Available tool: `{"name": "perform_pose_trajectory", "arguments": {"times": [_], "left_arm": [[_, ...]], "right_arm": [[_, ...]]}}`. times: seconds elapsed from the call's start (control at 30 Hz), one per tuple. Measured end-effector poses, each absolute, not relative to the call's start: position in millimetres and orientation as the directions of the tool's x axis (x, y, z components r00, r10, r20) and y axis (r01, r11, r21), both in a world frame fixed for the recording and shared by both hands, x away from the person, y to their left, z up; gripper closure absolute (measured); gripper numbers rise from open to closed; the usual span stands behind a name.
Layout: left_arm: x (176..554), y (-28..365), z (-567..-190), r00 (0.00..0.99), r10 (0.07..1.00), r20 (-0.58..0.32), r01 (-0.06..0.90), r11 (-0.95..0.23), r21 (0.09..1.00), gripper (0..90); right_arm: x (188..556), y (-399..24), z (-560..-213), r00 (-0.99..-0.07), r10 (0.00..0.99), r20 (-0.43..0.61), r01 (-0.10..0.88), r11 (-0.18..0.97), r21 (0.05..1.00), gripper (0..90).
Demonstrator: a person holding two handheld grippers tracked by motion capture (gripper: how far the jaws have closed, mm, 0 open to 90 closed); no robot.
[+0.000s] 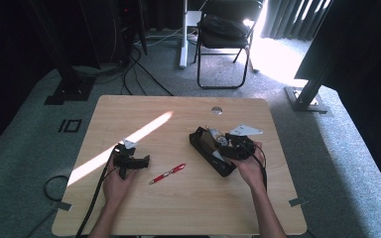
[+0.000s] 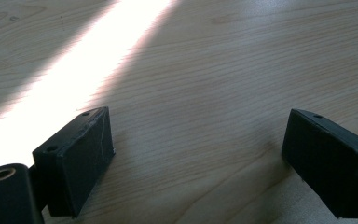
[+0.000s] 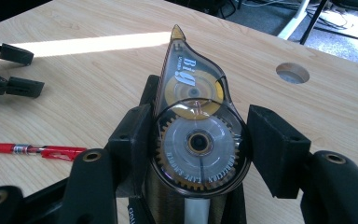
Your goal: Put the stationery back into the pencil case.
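Note:
My right gripper [image 3: 198, 116] is shut on a clear correction tape dispenser [image 3: 193, 140] with a yellow spool and a toothed white wheel, its tip pointing away. Just under it lies a black case [image 3: 149, 88]. In the high view the right gripper [image 1: 221, 144] sits over that black case [image 1: 203, 144], right of the table's middle. A red pen [image 1: 167, 173] lies between the two hands and also appears as the red pen [image 3: 32, 150] in the right gripper view. My left gripper [image 1: 140, 159] stands open over bare wood at the left, and the left gripper [image 2: 198, 116] has nothing between its jaws.
A bright stripe of sunlight [image 1: 129, 139] crosses the wooden table [image 1: 178, 208] diagonally. A round cable hole [image 1: 217, 110] sits near the far edge. Beyond the table stand a black folding chair [image 1: 225, 34] and dark stand legs. Cables trail off the left side.

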State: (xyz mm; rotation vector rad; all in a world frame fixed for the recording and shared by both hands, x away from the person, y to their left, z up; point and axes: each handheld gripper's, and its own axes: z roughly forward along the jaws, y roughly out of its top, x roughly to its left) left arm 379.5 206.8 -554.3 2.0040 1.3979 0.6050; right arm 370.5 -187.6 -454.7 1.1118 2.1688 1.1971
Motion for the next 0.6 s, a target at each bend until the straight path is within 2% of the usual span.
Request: {"name": "perform_pose_trajectory", "arguments": {"times": [0.6], "left_arm": [[379.5, 206.8, -554.3, 0.337, 0.941, 0.022, 0.66, -0.253, 0.707, 8.9]], "right_arm": [[372.6, -185.1, -464.7, -0.578, 0.816, 0.01, 0.467, 0.321, 0.824, 41.7]]}}
